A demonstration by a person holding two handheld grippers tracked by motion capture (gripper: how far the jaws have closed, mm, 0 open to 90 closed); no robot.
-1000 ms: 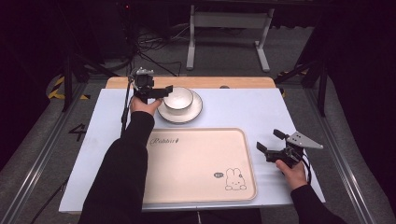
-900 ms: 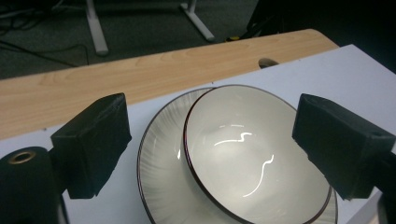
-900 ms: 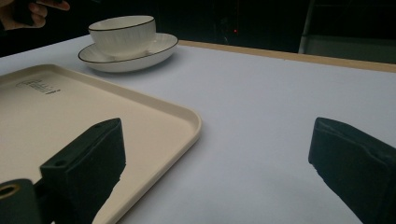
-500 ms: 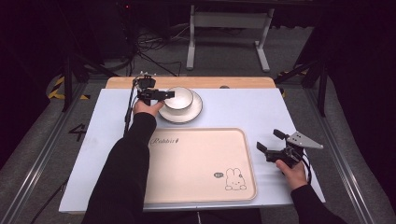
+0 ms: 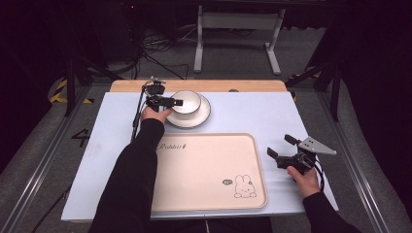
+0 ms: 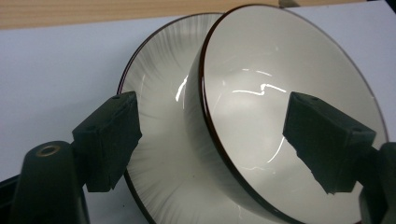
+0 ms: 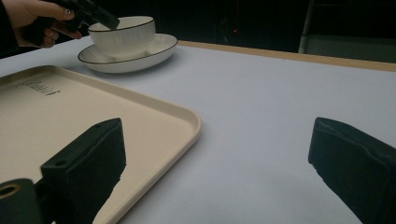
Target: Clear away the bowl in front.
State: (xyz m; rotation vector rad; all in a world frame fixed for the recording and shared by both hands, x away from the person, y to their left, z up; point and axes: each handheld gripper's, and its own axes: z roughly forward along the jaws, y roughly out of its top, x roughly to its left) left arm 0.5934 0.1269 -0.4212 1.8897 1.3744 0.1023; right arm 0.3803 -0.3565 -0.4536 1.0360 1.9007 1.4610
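Observation:
A white bowl [image 5: 190, 99] with a dark rim stands on a matching ribbed plate [image 5: 194, 119] at the back of the table. My left gripper [image 5: 179, 102] reaches over the bowl's left rim. In the left gripper view the bowl [image 6: 280, 93] has its wall between the jaws, one jaw outside over the plate [image 6: 159, 93] and one inside. The left gripper [image 6: 210, 100] has just been closing, but gaps still show on both sides, so it is open. My right gripper [image 5: 278, 144] stands open and empty beside the tray [image 5: 204, 165].
The beige tray [image 7: 70, 107] with a rabbit print lies at the table's front middle. The light blue table top [image 5: 243, 111] ends in a wooden strip at the back. From the right gripper [image 7: 215, 126] the bowl [image 7: 123, 32] stands far off to the left.
My left gripper has come down and moved right, onto the bowl's left rim, with its jaws narrower. The right hand and gripper have not moved.

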